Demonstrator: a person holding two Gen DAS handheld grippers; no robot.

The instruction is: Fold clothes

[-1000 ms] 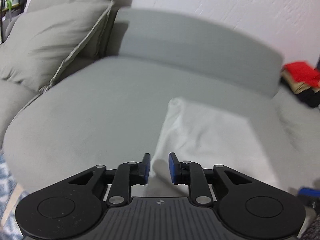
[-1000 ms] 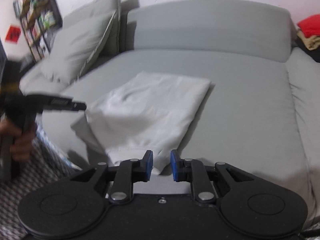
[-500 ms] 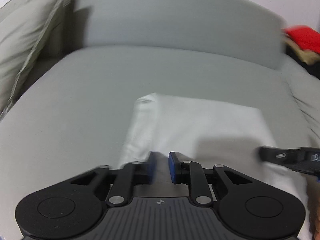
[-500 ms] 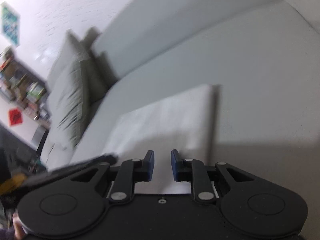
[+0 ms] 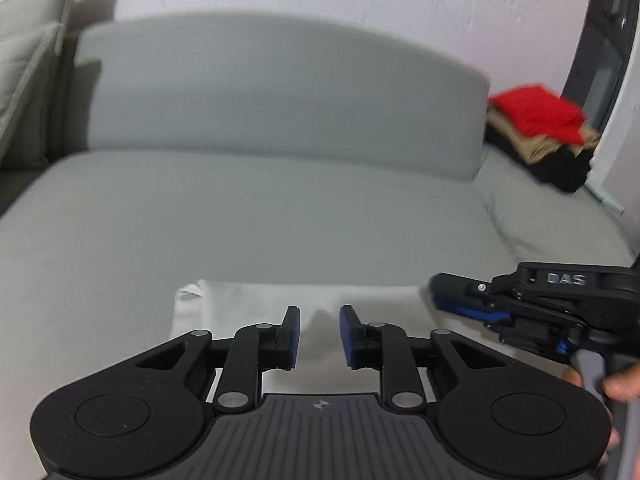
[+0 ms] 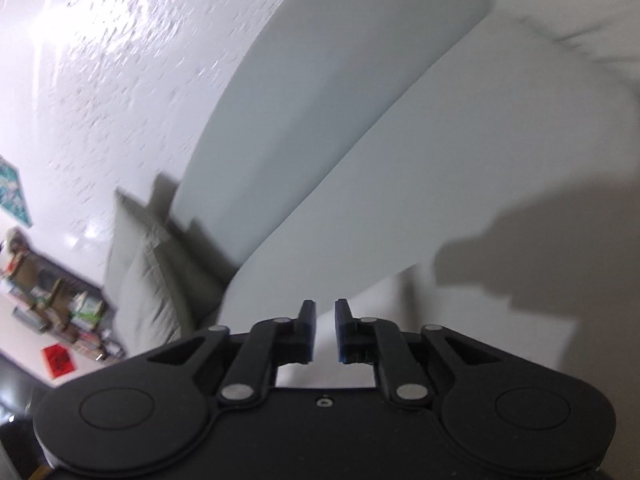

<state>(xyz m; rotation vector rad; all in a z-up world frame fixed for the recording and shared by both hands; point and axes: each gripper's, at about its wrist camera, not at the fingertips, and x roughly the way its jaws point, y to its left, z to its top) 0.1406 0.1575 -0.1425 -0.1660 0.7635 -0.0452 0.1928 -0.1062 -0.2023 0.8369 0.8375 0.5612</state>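
Note:
A folded white garment (image 5: 256,304) lies flat on the grey sofa seat (image 5: 260,216). My left gripper (image 5: 319,334) hovers over its near part, open by a narrow gap with nothing between the fingers. My right gripper (image 5: 444,292), held by a hand (image 5: 618,388), comes in from the right with its tips at the garment's right edge. In the right wrist view the right gripper (image 6: 325,332) is rolled to one side above the white garment (image 6: 460,332). Its fingers stand a small gap apart with nothing between them.
A stack of folded clothes (image 5: 536,120), red on tan on black, sits at the sofa's far right. The grey backrest (image 5: 280,92) runs behind the seat, with pillows (image 5: 28,60) at the left. A bookshelf (image 6: 52,304) stands beyond the pillows (image 6: 148,280).
The left view has swung right and lower, so the garment now sits right under the fingers. The right gripper has come in beside the garment's right edge and rolled further, its gap narrower.

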